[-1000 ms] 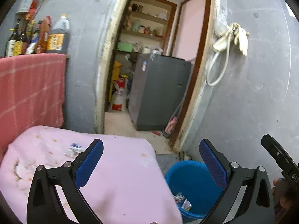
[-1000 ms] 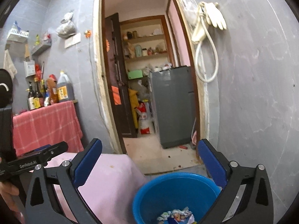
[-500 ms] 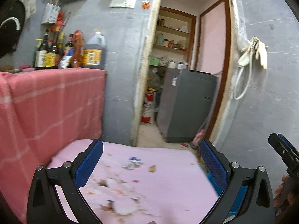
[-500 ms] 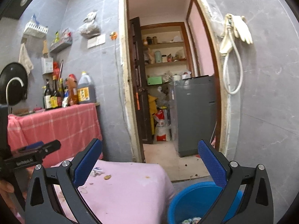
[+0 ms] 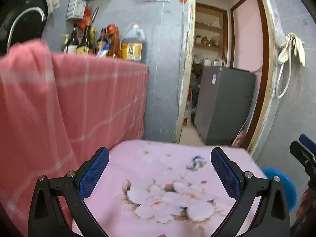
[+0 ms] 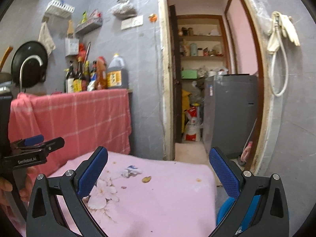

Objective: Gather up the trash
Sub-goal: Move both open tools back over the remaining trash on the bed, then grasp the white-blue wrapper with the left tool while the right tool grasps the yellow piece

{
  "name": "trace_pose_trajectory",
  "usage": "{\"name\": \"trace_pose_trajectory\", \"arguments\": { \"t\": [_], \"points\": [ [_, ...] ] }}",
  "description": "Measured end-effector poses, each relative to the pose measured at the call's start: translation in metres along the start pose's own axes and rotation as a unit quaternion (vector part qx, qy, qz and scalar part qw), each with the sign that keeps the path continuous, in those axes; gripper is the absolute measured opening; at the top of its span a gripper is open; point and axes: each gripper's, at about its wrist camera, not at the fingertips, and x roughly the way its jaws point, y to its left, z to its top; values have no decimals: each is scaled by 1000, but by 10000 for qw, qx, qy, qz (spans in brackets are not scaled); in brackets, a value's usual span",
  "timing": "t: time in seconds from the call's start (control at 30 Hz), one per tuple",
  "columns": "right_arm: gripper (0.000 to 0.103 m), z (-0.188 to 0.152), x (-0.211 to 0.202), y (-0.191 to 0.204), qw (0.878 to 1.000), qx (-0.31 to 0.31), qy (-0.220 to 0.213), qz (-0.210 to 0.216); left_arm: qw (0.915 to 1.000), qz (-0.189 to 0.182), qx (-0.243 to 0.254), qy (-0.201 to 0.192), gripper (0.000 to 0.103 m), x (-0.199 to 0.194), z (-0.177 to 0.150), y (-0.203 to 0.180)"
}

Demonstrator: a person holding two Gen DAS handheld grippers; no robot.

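A crumpled white-and-blue wrapper (image 5: 195, 162) (image 6: 132, 170) lies on the pink flowered cloth (image 5: 150, 169) (image 6: 162, 193) covering the table. Small brown crumbs (image 6: 146, 179) sit near it. My left gripper (image 5: 160, 169) hovers open over the cloth, the wrapper ahead between its fingers, nearer the right one. My right gripper (image 6: 158, 169) is open too, with the wrapper just beyond its left finger. The blue bin (image 5: 284, 187) (image 6: 227, 213) stands on the floor at the table's right edge, mostly hidden.
A counter draped in red checked cloth (image 5: 69, 102) (image 6: 75, 118) with bottles (image 5: 106, 43) stands behind left. A doorway (image 6: 199, 90) with a grey cabinet (image 5: 223, 104) opens ahead. Gloves and a hose (image 6: 280, 39) hang on the right wall. A hand holds the left tool (image 6: 29, 154).
Both grippers have swung left from the blue bin toward the table. The bin slid to the right edge of both views and the wrapper came in front. Both stayed open.
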Motion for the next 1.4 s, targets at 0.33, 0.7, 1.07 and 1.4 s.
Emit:
{"name": "trace_pose_trajectory", "arguments": {
  "t": [0.33,0.7,1.07,1.4],
  "points": [
    [103,-26,64,4,9947,-294,948,264,9962,39,-99,868,101,54,-26,21],
    [65,-53,142,5,9615,-443,2651,576,9854,-66,-257,1679,101,109,-15,29],
    [31,-60,191,1,9408,-369,3269,821,9773,-282,63,2098,100,146,-16,13],
    [10,-57,194,-10,9412,-236,3222,984,9670,-710,304,2428,80,173,-19,-13]
  ]
}}
